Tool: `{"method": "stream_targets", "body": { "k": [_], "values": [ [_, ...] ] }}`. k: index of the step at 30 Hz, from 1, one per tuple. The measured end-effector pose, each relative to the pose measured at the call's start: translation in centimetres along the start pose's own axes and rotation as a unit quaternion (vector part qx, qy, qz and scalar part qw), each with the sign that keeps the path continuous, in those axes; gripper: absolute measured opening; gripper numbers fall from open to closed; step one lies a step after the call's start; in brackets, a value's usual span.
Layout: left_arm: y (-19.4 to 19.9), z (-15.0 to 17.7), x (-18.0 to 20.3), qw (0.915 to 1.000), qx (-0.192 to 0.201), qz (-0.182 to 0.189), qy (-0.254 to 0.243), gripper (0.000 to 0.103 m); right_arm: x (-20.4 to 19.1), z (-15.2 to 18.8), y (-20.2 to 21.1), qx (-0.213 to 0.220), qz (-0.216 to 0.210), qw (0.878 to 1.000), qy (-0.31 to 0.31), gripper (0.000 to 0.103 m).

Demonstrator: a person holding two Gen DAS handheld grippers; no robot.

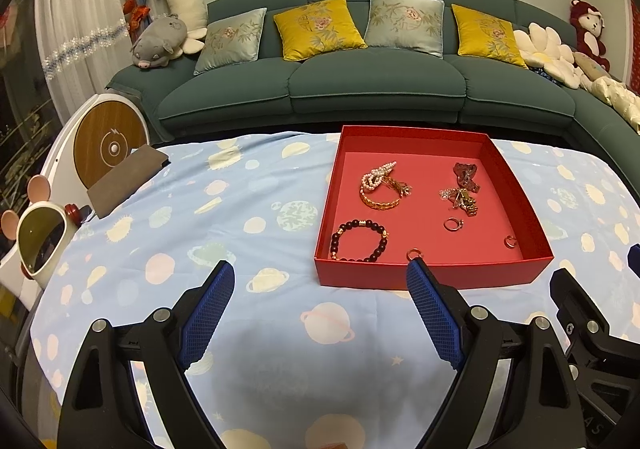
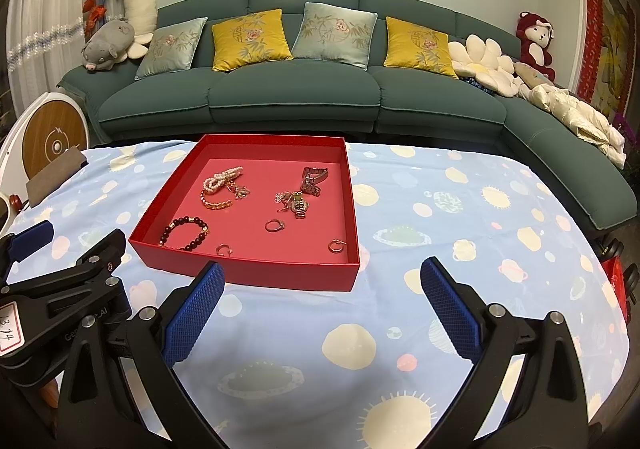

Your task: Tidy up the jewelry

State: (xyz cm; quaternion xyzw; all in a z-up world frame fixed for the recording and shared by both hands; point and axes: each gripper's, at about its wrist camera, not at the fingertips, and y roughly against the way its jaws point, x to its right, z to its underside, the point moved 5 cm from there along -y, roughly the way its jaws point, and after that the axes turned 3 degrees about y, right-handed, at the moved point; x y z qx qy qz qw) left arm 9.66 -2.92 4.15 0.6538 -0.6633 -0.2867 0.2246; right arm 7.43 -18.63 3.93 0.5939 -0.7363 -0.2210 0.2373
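Observation:
A shallow red box (image 1: 432, 273) (image 2: 248, 273) stands on the blue patterned tablecloth. Inside lie a dark bead bracelet (image 1: 359, 242) (image 2: 185, 234), a gold chain bracelet (image 1: 380, 198) (image 2: 216, 201), a pearl strand (image 1: 378, 174) (image 2: 222, 177), a watch (image 1: 466, 185) (image 2: 304, 199), and small rings (image 1: 453, 224) (image 2: 275, 225). My left gripper (image 1: 320, 277) is open and empty, just in front of the box's near left corner. My right gripper (image 2: 322, 277) is open and empty, in front of the box's near right corner.
A grey pouch (image 1: 128, 179) lies at the cloth's left edge beside a round white and wood device (image 1: 108, 145). A white mouse-eared gadget (image 1: 38, 241) stands at the near left. A green sofa (image 1: 360, 89) with cushions runs behind the table.

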Motion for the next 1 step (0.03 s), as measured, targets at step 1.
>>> {"method": "stream_targets", "body": {
  "k": [1],
  "values": [
    [-0.02,0.0,-0.01,1.0,0.0,0.0,0.0,0.085,0.03,0.04,0.05,0.0,0.0,1.0,0.0,0.096]
  ]
}}
